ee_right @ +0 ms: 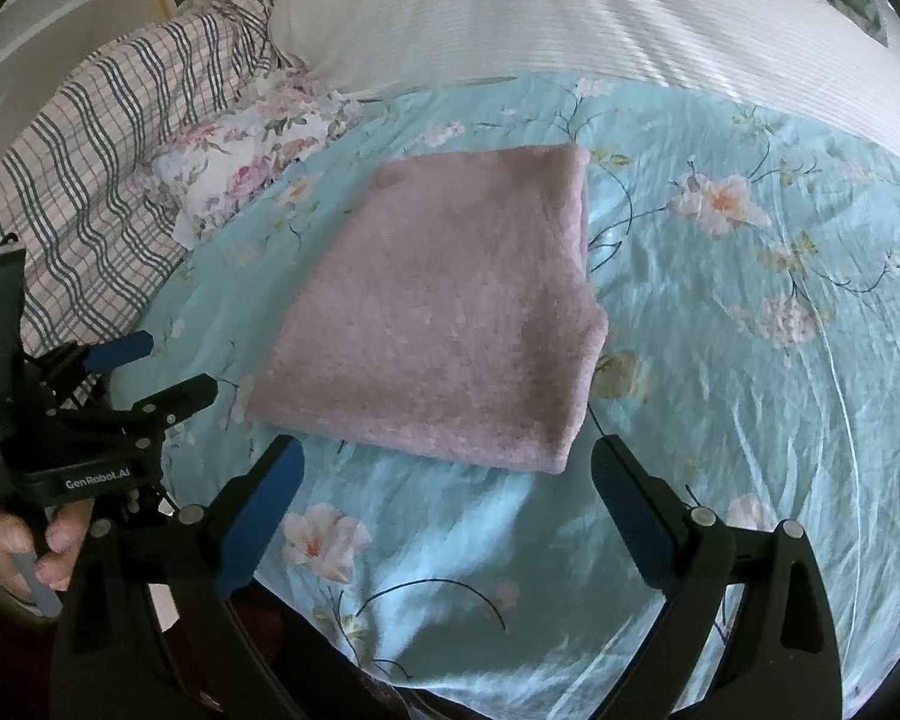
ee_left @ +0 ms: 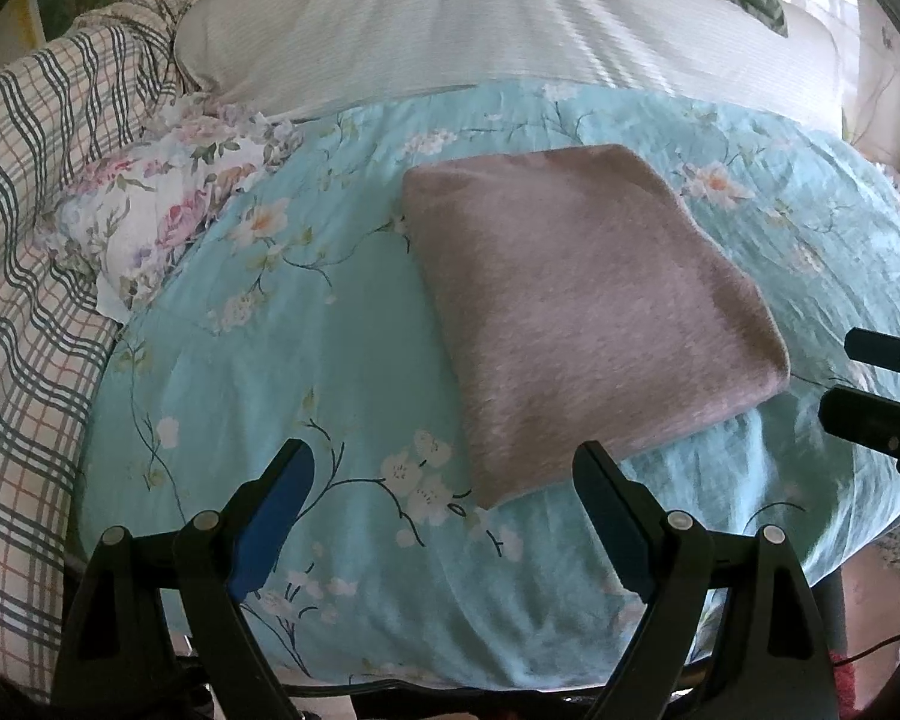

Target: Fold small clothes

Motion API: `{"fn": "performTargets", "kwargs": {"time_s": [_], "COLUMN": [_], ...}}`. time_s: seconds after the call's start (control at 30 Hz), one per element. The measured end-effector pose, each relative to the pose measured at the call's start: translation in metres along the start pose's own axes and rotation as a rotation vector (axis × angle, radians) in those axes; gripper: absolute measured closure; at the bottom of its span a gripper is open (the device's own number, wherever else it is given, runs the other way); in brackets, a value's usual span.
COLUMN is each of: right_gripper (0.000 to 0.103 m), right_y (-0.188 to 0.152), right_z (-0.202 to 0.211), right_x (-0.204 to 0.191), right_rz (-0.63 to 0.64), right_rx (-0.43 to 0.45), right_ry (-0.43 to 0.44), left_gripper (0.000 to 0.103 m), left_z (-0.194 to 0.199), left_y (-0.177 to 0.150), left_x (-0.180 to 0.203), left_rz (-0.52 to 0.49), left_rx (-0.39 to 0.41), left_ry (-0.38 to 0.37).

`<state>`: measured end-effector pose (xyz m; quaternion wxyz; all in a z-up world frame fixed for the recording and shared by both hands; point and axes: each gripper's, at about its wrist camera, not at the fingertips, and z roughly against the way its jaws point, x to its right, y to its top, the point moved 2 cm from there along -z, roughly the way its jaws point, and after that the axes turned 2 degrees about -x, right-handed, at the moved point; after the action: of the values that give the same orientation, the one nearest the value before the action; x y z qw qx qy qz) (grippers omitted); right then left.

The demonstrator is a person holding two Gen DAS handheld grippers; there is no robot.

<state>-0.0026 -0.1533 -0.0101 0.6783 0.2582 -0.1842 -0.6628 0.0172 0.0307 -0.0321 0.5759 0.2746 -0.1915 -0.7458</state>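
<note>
A folded pink garment (ee_left: 576,312) lies flat on the turquoise floral bedcover (ee_left: 342,312), its long axis running from the near edge toward the white striped pillow (ee_left: 480,24) at the far side, slightly skewed. The left gripper (ee_left: 444,468) hovers at its near left corner, jaws wide, holding nothing. The right gripper (ee_right: 450,468) hangs over its near edge, jaws equally wide. The thick right edge looks like the fold, though blur makes that uncertain. A checked blanket (ee_left: 36,222) bunches far left.
</note>
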Motion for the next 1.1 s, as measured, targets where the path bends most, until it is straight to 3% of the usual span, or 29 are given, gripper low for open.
{"fn": "performTargets", "kwargs": {"time_s": [1.1], "right_gripper": [0.004], "right_y": [0.0018], "right_z": [0.0015], "right_x": [-0.0083], "right_rz": [0.004], "right_rx": [0.016], "right_ry": [0.014], "left_gripper": [0.014], "left_z": [0.0069], "left_y": [0.0011], "left_x": [0.0015], "left_rz": [0.007], "left_rx": [0.024], "left_ry": [0.006]}}
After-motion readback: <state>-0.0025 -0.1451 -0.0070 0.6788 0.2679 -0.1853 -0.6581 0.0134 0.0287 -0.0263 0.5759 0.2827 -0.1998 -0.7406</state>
